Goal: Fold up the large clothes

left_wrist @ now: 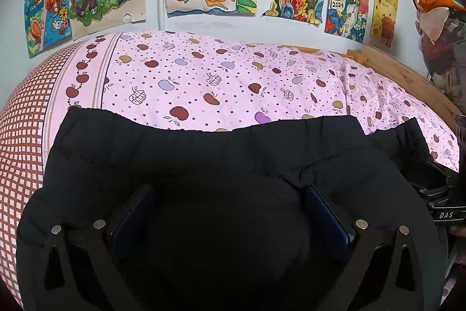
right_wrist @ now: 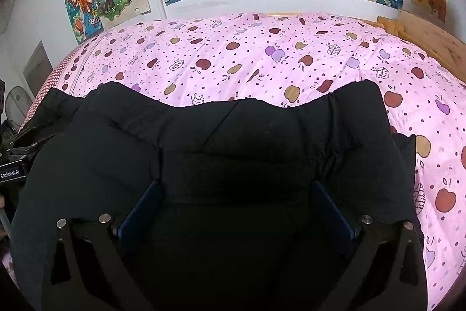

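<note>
Pink bedsheet (left_wrist: 233,83) carries black garment (left_wrist: 204,153), bunched between both tools' fingers (right_wrist: 139,206).

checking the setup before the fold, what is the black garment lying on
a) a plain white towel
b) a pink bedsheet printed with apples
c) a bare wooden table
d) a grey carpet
b: the black garment lies on a pink bedsheet printed with apples and dots, seen beyond its gathered edge in both wrist views.
</note>
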`<state>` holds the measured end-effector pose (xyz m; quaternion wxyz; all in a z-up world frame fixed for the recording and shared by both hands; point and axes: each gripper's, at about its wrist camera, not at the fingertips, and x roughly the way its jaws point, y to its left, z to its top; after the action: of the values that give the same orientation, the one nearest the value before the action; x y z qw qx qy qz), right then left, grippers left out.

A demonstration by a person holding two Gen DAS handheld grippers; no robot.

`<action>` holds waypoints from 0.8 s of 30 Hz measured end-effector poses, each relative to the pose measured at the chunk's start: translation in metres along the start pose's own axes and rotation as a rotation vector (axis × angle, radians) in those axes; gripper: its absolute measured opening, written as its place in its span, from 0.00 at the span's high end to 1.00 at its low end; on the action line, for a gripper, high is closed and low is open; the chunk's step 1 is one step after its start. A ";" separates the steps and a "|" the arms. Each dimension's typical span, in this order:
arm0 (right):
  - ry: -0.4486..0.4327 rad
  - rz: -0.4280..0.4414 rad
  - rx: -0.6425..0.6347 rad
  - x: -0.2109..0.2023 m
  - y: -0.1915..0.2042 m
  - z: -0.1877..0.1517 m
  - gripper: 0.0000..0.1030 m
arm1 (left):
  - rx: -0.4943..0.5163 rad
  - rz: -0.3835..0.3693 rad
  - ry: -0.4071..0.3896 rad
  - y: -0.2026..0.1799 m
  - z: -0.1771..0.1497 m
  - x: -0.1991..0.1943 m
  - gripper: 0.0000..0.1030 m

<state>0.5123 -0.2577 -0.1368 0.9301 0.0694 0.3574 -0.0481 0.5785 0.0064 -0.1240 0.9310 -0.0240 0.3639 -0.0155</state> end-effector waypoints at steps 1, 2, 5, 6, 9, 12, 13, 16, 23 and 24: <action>-0.003 -0.003 -0.001 -0.001 0.000 -0.001 0.01 | 0.001 0.000 -0.003 0.000 0.000 -0.001 0.00; -0.006 -0.006 -0.003 -0.002 0.001 -0.001 0.01 | 0.002 0.001 -0.007 0.000 -0.001 -0.002 0.00; -0.022 -0.027 -0.015 -0.006 0.004 -0.003 0.01 | 0.006 0.008 -0.016 -0.001 -0.003 -0.005 0.00; -0.025 -0.033 -0.019 -0.007 0.005 -0.003 0.01 | 0.007 0.010 -0.017 -0.002 -0.003 -0.005 0.00; -0.031 -0.051 -0.030 -0.009 0.006 -0.003 0.01 | 0.012 0.016 -0.015 -0.003 -0.003 -0.006 0.00; -0.039 -0.062 -0.036 -0.012 0.006 -0.004 0.01 | 0.016 0.020 -0.015 -0.004 -0.003 -0.008 0.00; -0.043 -0.065 -0.038 -0.014 0.006 -0.005 0.01 | 0.018 0.022 -0.017 -0.004 -0.004 -0.009 0.00; -0.056 -0.080 -0.049 -0.017 0.007 -0.007 0.01 | 0.023 0.029 -0.019 -0.005 -0.005 -0.012 0.00; -0.084 -0.117 -0.058 -0.031 0.007 -0.012 0.01 | 0.012 0.086 -0.046 -0.006 -0.007 -0.031 0.00; -0.095 -0.141 -0.057 -0.037 0.007 -0.013 0.01 | 0.018 0.115 -0.075 -0.008 -0.006 -0.040 0.00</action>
<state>0.4777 -0.2478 -0.1211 0.9420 0.0153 0.3179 -0.1067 0.5449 0.0005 -0.1009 0.9434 0.0049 0.3296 0.0358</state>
